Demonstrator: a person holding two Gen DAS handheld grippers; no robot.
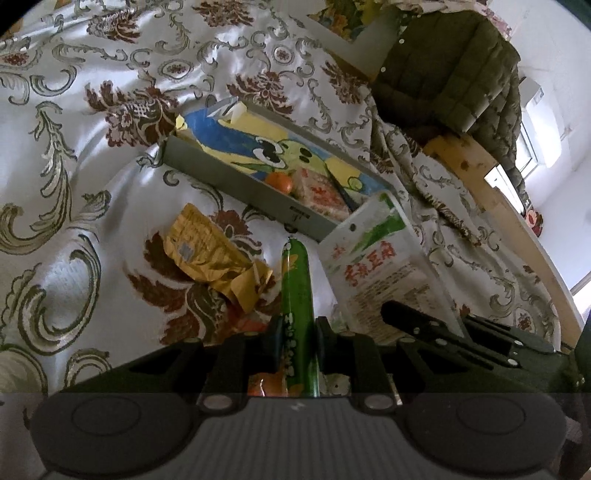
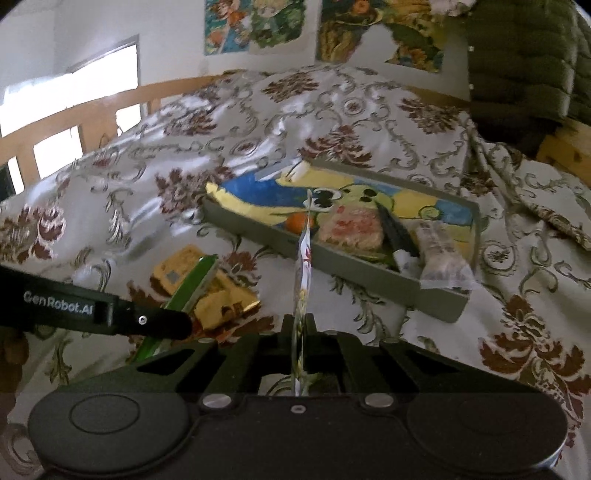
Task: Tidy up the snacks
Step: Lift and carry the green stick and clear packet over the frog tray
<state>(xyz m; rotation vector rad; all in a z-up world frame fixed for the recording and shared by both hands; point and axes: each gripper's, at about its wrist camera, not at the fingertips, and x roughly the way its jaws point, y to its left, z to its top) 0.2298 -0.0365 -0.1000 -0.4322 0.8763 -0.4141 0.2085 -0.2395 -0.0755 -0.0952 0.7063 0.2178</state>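
My left gripper [image 1: 296, 328] is shut on a green sausage stick [image 1: 295, 280] that points toward the grey tray [image 1: 236, 181]. My right gripper [image 2: 298, 325] is shut on a white snack packet [image 2: 303, 258], seen edge-on; the same packet shows in the left wrist view [image 1: 376, 258]. Both grippers hover over the bed just in front of the tray [image 2: 354, 264]. The tray holds an orange [image 2: 297, 222], a pink-wrapped snack [image 2: 351, 229], a dark stick [image 2: 397, 236] and a clear-wrapped packet [image 2: 439, 251]. A gold packet [image 1: 207, 251] lies on the bedcover.
The floral bedcover [image 1: 92, 147] is wrinkled around the tray. A green quilted jacket [image 1: 454, 74] hangs over the wooden bed frame [image 1: 480, 173] at the right. A wooden rail [image 2: 92, 107] and wall pictures [image 2: 258, 22] stand behind the bed.
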